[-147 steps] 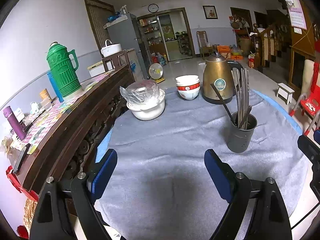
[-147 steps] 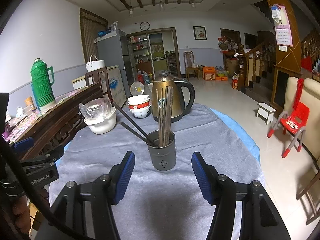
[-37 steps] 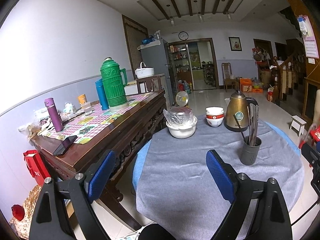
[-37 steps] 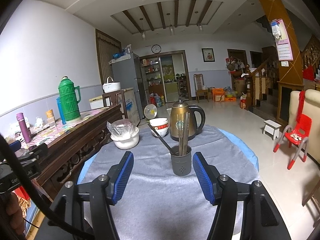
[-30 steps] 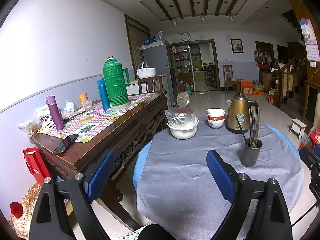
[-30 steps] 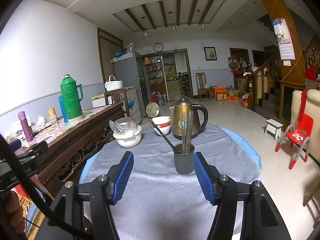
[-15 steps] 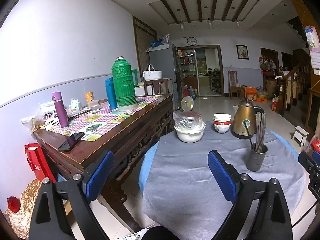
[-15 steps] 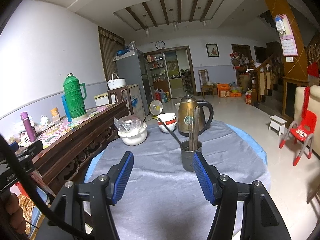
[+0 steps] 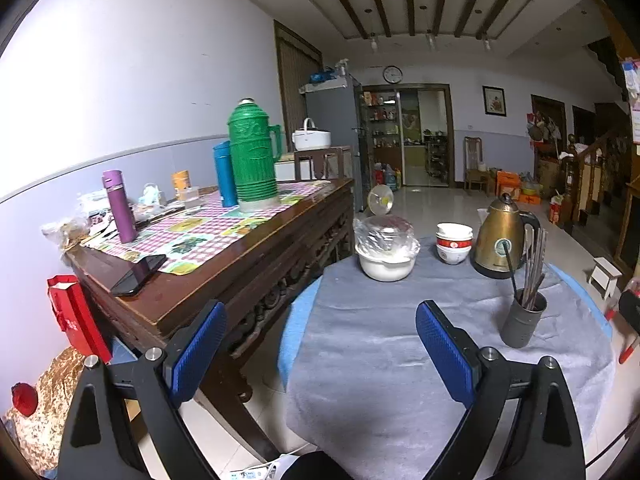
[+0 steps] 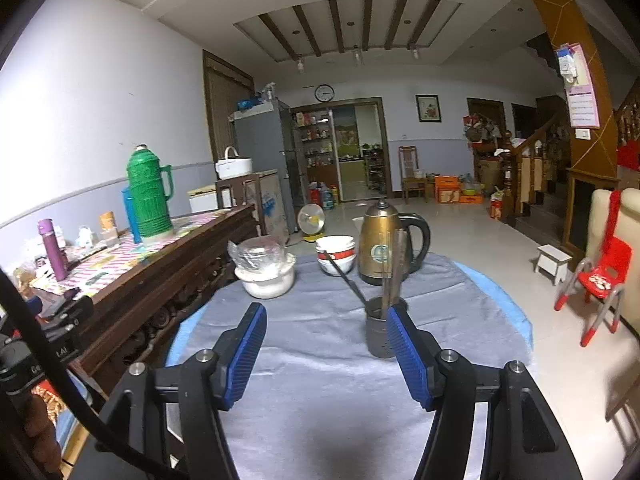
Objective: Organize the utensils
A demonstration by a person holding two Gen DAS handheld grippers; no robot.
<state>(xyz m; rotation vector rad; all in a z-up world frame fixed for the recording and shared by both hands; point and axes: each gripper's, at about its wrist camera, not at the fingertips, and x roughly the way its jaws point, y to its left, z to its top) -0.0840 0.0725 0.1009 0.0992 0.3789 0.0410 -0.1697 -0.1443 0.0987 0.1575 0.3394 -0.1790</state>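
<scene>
Sitting toward the right of the left wrist view, the grey utensil holder (image 9: 522, 322) stands upright on the grey tablecloth (image 9: 380, 344) with chopsticks (image 9: 534, 268) and a dark-handled utensil poking out, just in front of the gold kettle (image 9: 498, 236). Both tongs are spread wide with nothing in them: the left gripper (image 9: 320, 346) hangs at lower centre of its frame, and the right gripper (image 10: 326, 350) has its right finger overlapping the holder's edge in the picture. Stacked bowls (image 10: 335, 258) and a plastic-covered white pot (image 10: 266, 270) sit further back, left of the kettle.
</scene>
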